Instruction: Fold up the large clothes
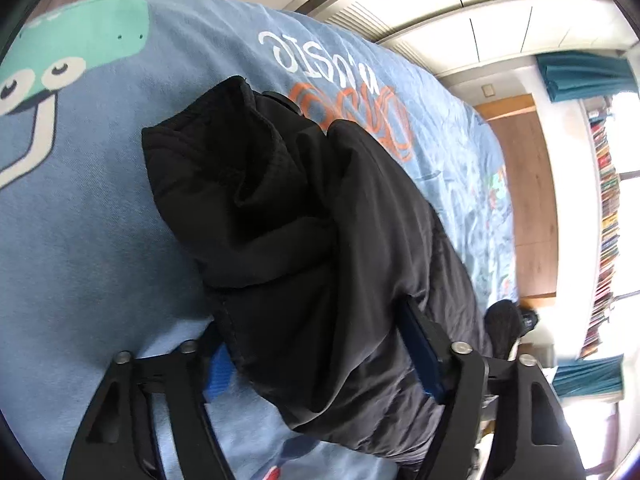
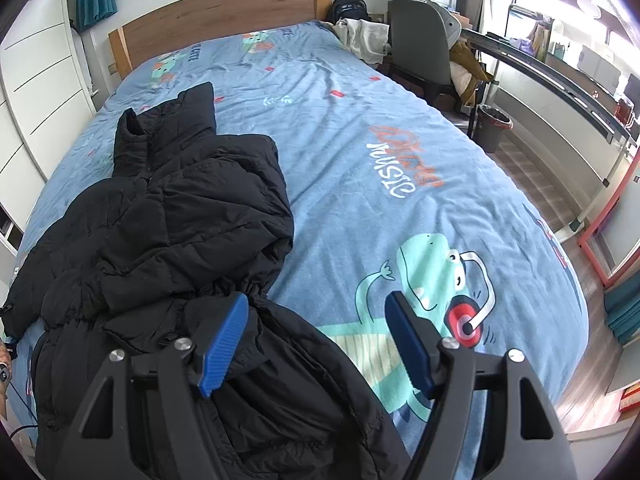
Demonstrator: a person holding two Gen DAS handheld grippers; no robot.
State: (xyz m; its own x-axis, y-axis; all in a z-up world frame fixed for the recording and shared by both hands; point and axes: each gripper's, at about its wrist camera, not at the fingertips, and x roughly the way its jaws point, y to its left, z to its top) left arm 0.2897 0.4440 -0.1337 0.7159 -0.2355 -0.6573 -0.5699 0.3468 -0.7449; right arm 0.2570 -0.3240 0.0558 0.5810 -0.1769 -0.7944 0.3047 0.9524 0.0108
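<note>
A black puffer jacket (image 2: 180, 220) lies crumpled on the left part of a blue cartoon-print bed cover (image 2: 360, 140). In the left wrist view a thick fold of the jacket (image 1: 280, 200) fills the gap of my left gripper (image 1: 320, 360). Both blue pads (image 1: 420, 348) rest against the fabric, and the left pad is partly hidden behind it. My right gripper (image 2: 318, 344) hovers open over the jacket's near right edge. Its left pad (image 2: 224, 344) is above the black fabric and its right pad is above the dinosaur print. It grips nothing.
A wooden headboard (image 2: 224, 12) closes the far end of the bed. White wardrobe doors (image 2: 32, 80) run along the left. To the right stand a grey chair (image 2: 416, 48) draped with clothes, a waste bin (image 2: 494, 126) and a long desk. A backpack (image 2: 348, 8) sits by the headboard.
</note>
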